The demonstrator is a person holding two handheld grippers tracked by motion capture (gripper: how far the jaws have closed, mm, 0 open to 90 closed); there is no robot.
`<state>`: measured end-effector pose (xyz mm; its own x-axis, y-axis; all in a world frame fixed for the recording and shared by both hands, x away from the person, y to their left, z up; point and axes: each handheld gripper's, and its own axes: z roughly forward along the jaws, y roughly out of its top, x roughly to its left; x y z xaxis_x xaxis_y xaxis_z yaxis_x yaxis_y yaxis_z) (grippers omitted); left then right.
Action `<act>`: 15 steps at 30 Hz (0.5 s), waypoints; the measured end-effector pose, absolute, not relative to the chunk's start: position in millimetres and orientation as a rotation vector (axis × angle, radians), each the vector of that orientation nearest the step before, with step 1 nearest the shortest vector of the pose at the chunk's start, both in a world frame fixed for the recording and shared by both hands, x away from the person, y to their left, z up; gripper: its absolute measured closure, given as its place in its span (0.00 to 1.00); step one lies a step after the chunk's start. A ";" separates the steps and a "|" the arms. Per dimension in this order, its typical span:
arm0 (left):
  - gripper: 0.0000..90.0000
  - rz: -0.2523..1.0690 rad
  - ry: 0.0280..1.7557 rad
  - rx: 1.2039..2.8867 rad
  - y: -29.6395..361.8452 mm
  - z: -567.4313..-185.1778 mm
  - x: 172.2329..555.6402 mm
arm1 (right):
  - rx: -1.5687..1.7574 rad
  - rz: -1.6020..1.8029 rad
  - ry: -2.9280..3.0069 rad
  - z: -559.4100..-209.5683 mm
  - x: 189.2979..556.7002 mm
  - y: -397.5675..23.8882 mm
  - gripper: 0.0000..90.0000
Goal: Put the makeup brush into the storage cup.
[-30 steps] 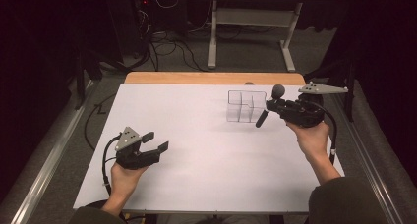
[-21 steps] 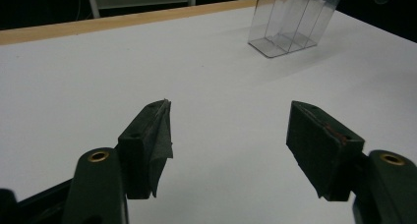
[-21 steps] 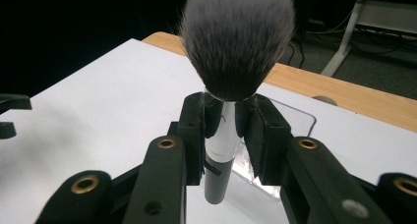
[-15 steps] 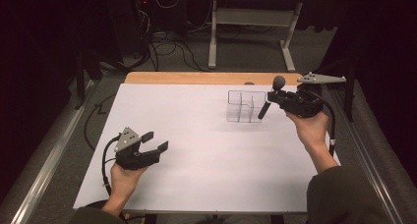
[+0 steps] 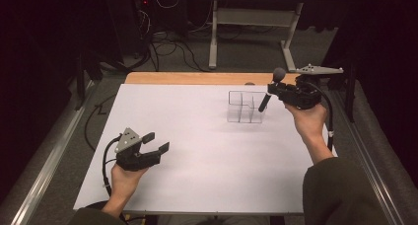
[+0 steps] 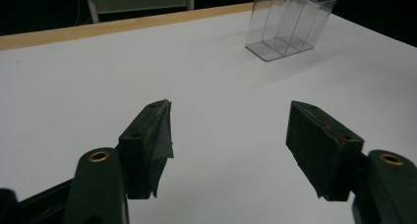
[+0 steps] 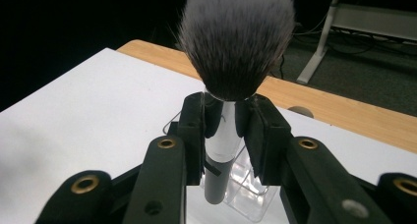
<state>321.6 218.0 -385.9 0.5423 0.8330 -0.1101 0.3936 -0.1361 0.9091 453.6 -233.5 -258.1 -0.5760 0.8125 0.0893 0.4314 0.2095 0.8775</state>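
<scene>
Two tongs: right tongs [image 5: 271,91] clench a makeup brush [image 5: 270,93] above the clear organizer [image 5: 245,108]; left tongs [image 5: 156,142] gape, well apart from the organizer.

White table [image 5: 207,151]; cables [image 5: 167,42] on the floor behind.

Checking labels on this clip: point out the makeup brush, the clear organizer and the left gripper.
makeup brush [image 7: 236,42], right gripper view, bristle head.
clear organizer [image 5: 235,107], high view, left wall.
left gripper [image 6: 228,140], left gripper view, between open fingertips.
</scene>
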 end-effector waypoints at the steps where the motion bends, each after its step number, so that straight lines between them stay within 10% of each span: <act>1: 0.38 0.531 1.027 1.744 218.1 -385.8 321.5 | 1.160 1.319 2.095 -257.4 454.4 -232.7 0.81; 15: 0.38 0.522 1.025 1.740 218.3 -385.7 321.5 | 1.169 1.219 2.067 -261.0 472.5 -217.0 0.81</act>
